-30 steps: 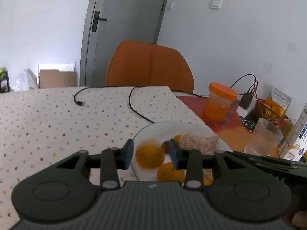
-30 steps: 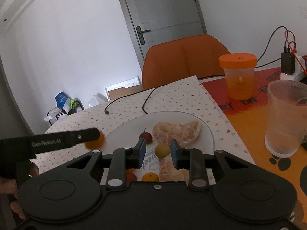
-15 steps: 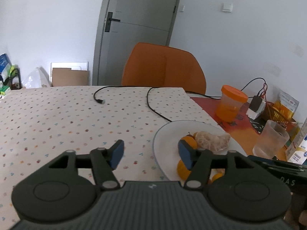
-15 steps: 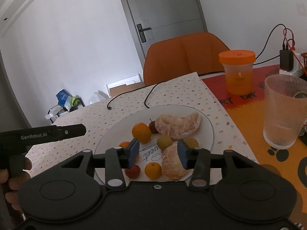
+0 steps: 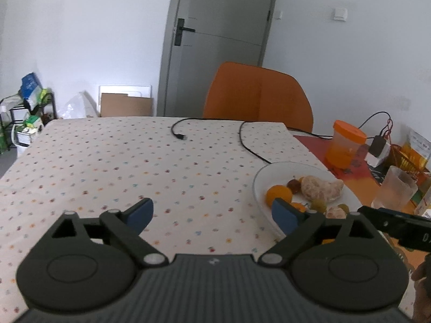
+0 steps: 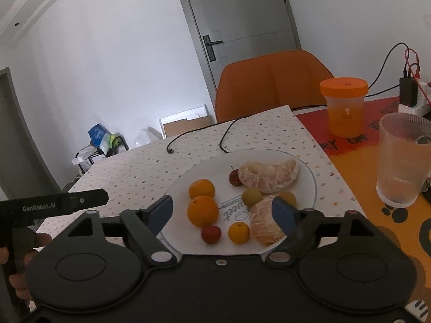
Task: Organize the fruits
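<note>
In the right wrist view the right gripper (image 6: 223, 211) fills the lower half of the frame, its jaws spread wide with nothing between them, hanging over the near rim of the plate (image 6: 307, 169). The plate sits at the centre of the frame on the dotted tabletop (image 6: 140, 172). On it lie 2 oranges (image 6: 202, 210), one behind the other at centre left, 2 peeled segments (image 6: 268, 176), 2 small red fruits (image 6: 211, 233), a small yellow-orange fruit (image 6: 238, 232) and a greenish fruit (image 6: 252, 196); another yellowish fruit shows just above the right blue pad. A ribbed glass (image 6: 401, 161) stands at the right edge, an orange-lidded tub (image 6: 344, 107) above it, and a chair (image 6: 272, 80) at upper centre. At the lower left, a hand (image 6: 21, 245) holds the other tool's black handle.

In the left wrist view the left gripper (image 5: 212, 214) sits low in the frame with its jaws also wide apart and holding nothing, over bare dotted cloth; its right pad overlaps the plate's (image 5: 260, 185) left rim at centre right. A black cable (image 5: 242, 140) lies across the far tabletop, above centre.
</note>
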{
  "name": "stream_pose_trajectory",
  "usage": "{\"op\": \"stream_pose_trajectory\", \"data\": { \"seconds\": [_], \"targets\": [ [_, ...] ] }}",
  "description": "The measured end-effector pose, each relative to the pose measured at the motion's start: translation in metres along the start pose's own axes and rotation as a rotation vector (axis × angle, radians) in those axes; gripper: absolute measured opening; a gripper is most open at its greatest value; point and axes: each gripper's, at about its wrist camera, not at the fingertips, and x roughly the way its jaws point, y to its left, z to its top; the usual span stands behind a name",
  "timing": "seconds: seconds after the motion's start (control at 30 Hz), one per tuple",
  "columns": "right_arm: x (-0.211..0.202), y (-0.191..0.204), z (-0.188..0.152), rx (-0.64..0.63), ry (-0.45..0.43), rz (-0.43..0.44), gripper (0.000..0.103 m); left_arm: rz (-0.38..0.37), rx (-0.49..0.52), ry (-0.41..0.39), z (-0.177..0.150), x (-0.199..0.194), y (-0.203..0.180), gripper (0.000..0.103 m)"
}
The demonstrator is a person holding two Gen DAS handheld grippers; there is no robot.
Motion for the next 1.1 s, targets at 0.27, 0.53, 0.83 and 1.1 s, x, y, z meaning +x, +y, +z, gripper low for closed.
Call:
{"op": "stream_pose_trajectory", "data": {
  "seconds": [0.27, 0.53, 0.83, 1.1],
  "targets": [
    [-0.007, 0.019, 0.0, -0.005, 0.004, 0.013, 0.103, 0.028, -0.013, 0.026, -0.009, -0.019, 0.02, 0.095],
    [-0.009, 0.039, -0.007, -0.004, 0.029, 0.001, 0.103, 0.059, -0.038, 0.039, -0.015, -0.039, 0.042, 0.095],
    [-0.02, 0.055, -0.011, -0.028, 0.043, -0.004, 0.103, 0.083, -0.044, 0.035, -0.018, -0.062, 0.058, 0.095],
    [-0.038, 0.067, -0.013, -0.027, 0.049, -0.013, 0.103, 0.12, -0.024, 0.016, -0.022, -0.08, 0.063, 0.103]
  ]
}}
